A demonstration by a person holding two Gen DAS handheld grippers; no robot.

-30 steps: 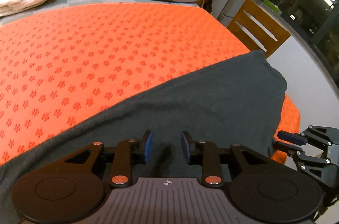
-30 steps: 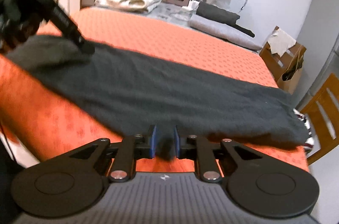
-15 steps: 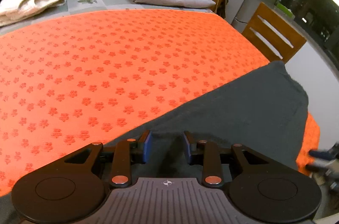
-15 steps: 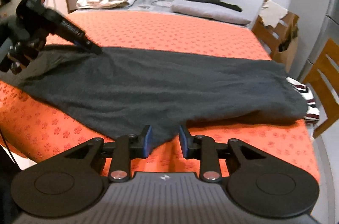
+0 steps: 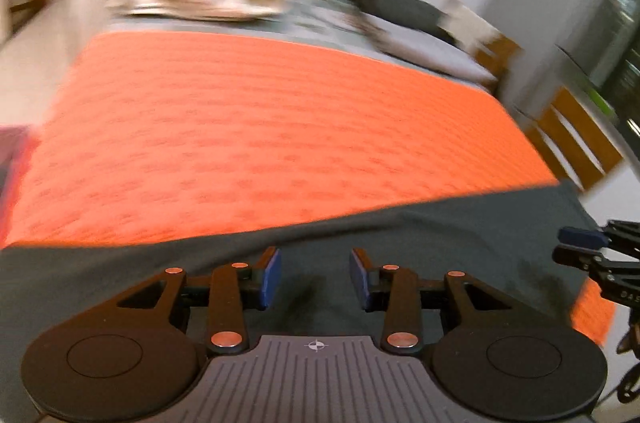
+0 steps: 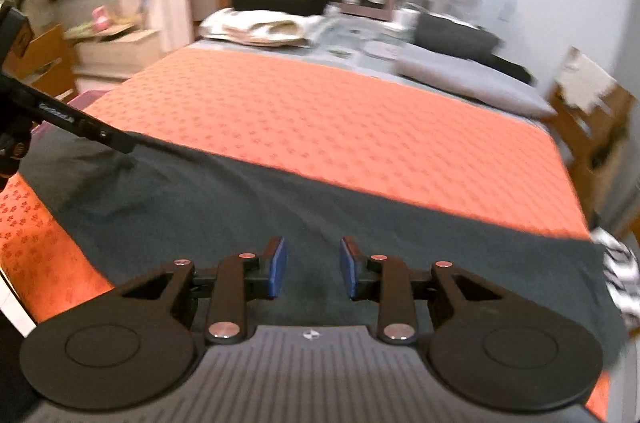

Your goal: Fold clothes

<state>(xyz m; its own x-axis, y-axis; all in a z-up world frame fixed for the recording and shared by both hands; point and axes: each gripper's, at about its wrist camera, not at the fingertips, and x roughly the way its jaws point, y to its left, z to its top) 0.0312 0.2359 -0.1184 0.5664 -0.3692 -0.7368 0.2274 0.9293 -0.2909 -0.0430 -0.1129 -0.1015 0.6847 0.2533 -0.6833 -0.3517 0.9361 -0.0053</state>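
Dark garment (image 6: pixel 360 199): spread flat in a long band across the lower half of both wrist views, on the orange patterned cloth (image 6: pixel 340 127).
Left gripper (image 5: pixel 315 277): jaws parted, nothing between the blue pads — garment directly beneath, lower centre of frame.
Right gripper (image 6: pixel 312 267): jaws likewise apart and empty, over the garment's near edge.
Folded clothes (image 6: pixel 260 27): piled at the table's far end, upper centre — blurred.
Wooden chair (image 5: pixel 576 139): right edge.

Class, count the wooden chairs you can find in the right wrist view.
2, maybe more hidden. One wooden chair stands past the far right corner of the orange cloth, with pale fabric draped on it; another wooden chair is at the left edge.
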